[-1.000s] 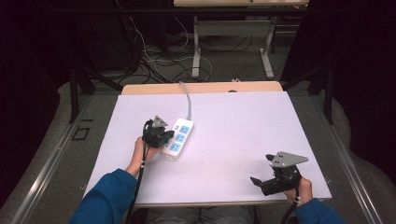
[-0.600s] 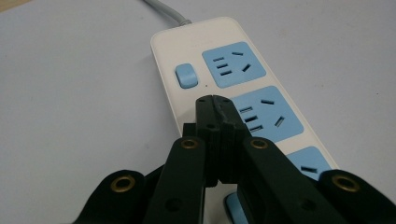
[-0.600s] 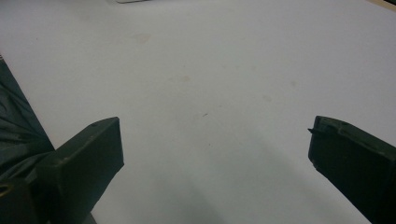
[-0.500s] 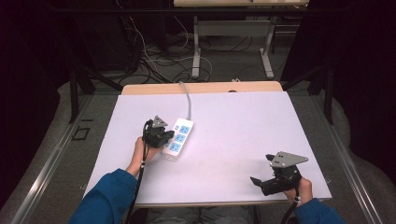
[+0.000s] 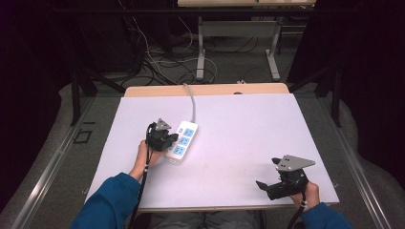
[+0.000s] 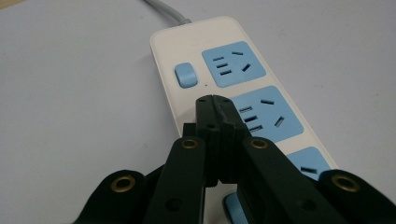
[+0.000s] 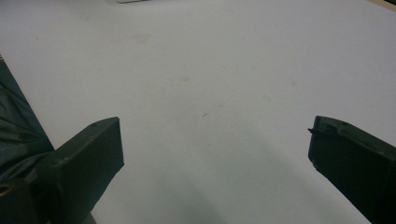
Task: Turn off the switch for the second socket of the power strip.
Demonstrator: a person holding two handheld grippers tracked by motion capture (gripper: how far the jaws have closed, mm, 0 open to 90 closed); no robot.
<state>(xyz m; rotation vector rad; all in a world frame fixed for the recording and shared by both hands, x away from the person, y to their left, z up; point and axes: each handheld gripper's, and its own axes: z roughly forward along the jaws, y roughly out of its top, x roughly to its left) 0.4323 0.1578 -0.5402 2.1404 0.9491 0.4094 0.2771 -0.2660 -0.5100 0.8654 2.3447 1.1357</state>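
Note:
A white power strip with blue sockets lies on the white table top, left of the middle. Its grey cable runs off toward the far edge. My left gripper sits over the strip's near-left side. In the left gripper view the jaws are pressed together with nothing between them, and the left gripper has its tips over the strip just short of the blue switch. Whether they touch the strip I cannot tell. My right gripper rests near the front right corner, and the right gripper stands open over bare table.
Blue sleeves come in from the bottom edge. A wooden strip borders the table's far side. Beyond it on the floor are a tangle of cables and the metal legs of another table.

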